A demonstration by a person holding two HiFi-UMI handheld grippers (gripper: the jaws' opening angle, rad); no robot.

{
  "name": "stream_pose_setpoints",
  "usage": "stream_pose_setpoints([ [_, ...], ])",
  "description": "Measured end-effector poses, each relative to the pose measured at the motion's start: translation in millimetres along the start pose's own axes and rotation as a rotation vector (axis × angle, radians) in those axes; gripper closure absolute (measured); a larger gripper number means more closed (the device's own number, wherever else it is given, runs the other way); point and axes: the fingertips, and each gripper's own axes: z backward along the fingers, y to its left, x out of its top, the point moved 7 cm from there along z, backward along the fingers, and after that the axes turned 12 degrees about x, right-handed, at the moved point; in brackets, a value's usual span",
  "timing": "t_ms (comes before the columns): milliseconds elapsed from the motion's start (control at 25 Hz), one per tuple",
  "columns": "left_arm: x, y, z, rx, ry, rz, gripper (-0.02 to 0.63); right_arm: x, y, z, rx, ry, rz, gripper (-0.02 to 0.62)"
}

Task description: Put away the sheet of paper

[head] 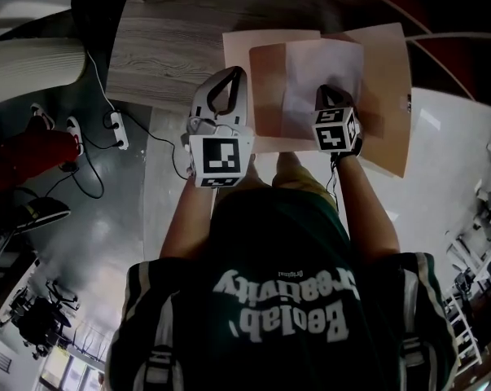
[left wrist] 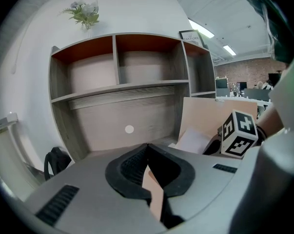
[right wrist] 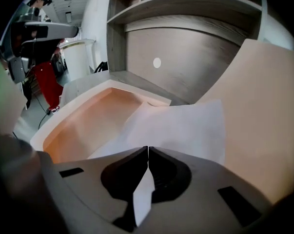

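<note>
While the left gripper is pinching the folder, the right gripper is clamping the sheet of paper, running 12 to 6 o'clock, its near edge hidden.

Body of right gripper covers the paper's near edge, save a strip between its closed jaws. The folder flap to its right is cut by the frame. Body of left gripper hides most of the folder edge pinched in its jaws. In the head view, the cube hides the right gripper's jaws. The print beyond the left gripper is too small to read.
</note>
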Motion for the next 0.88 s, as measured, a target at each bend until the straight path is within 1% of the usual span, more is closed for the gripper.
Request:
stream_pose_setpoints([
  [240,-8.3,5.4,0.7,0.021,0.023,0.005,0.588,-0.7,-7.5,-28.4,0.021,0.049,-0.012,0.56],
  [480,-11.5,10.8,2.5,0.052,0.04,0.023,0.588,-3.0,-1.9,-46.6,0.088,0.1,0.002,0.56],
  [880,-24.4,12.7,10.4,0.07,0.052,0.036,0.588,-2.0,7.3,-57.1,0.124,0.095,-0.026,0.56],
])
